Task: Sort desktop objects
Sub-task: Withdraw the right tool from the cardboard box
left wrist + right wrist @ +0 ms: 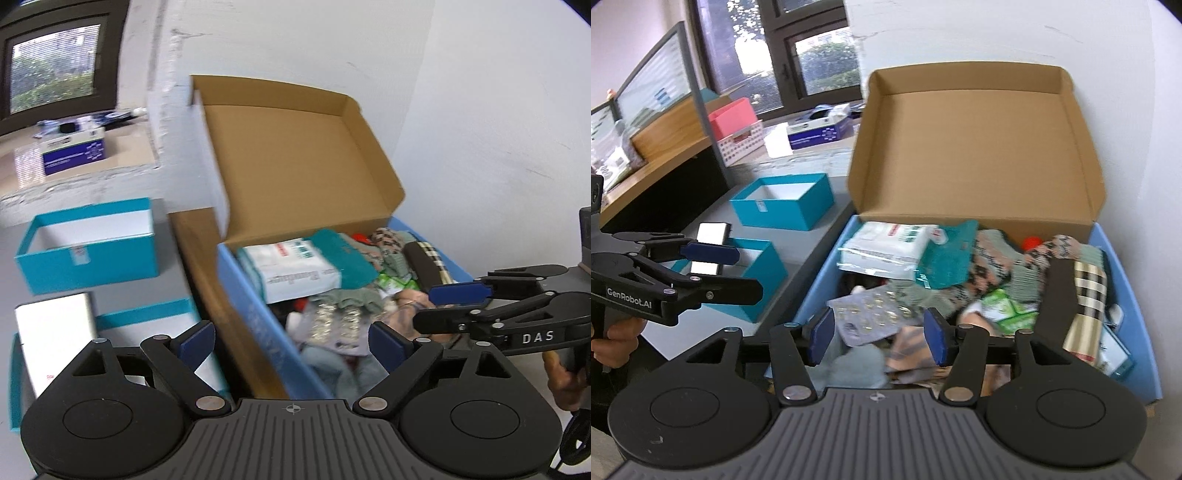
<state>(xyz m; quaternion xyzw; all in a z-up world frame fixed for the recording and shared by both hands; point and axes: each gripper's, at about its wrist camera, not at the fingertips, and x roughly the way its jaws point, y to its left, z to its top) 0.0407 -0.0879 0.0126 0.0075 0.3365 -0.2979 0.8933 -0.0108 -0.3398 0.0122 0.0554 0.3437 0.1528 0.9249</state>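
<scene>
A blue cardboard box (255, 314) (1141, 332) with its brown lid (975, 147) raised stands against the wall, full of mixed items. On top lie a white wipes packet (886, 247), a teal pouch (945, 258), a blister pack of pills (871, 314), patterned socks (993, 269) and a plaid case (1086, 302). My right gripper (879, 338) is open just above the blister pack, holding nothing. My left gripper (291, 347) is open over the box's left wall, also holding nothing. Each gripper shows side-on in the other view.
Left of the box on the grey desk stand an open teal box (88, 254) (783, 206) and a second teal box (757, 273) holding a white item (55, 339). A windowsill behind carries a dark blue carton (820, 133). White walls close in behind and right.
</scene>
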